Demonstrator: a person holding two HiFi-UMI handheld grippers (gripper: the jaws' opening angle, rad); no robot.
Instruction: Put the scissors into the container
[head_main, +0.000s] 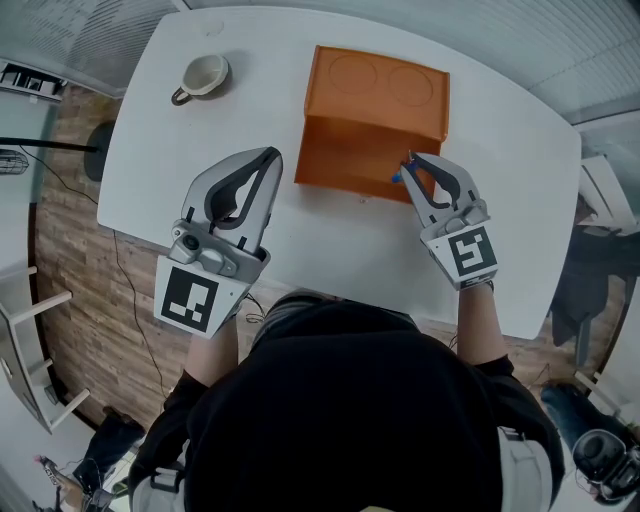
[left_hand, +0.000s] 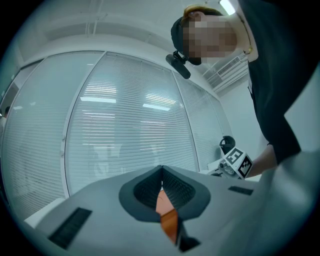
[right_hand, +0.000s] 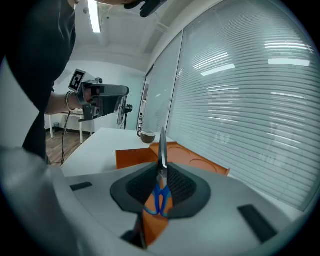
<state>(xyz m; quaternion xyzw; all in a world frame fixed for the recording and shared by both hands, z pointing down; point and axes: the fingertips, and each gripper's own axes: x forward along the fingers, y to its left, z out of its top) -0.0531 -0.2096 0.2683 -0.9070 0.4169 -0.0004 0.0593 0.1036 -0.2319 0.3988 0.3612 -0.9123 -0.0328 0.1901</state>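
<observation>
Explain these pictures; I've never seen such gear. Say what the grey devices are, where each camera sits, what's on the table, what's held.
No robot: a person holds a grey two-jaw gripper in each hand. The top-down picture comes from a camera on the person's head; the other two from cameras riding on each gripper, looking along its jaws. On the white table stand an orange box-shaped container and a pale ceramic cup. The right gripper is shut on blue-handled metal scissors, blades poking past the jaws, at the container's front. The left gripper is shut, empty.
</observation>
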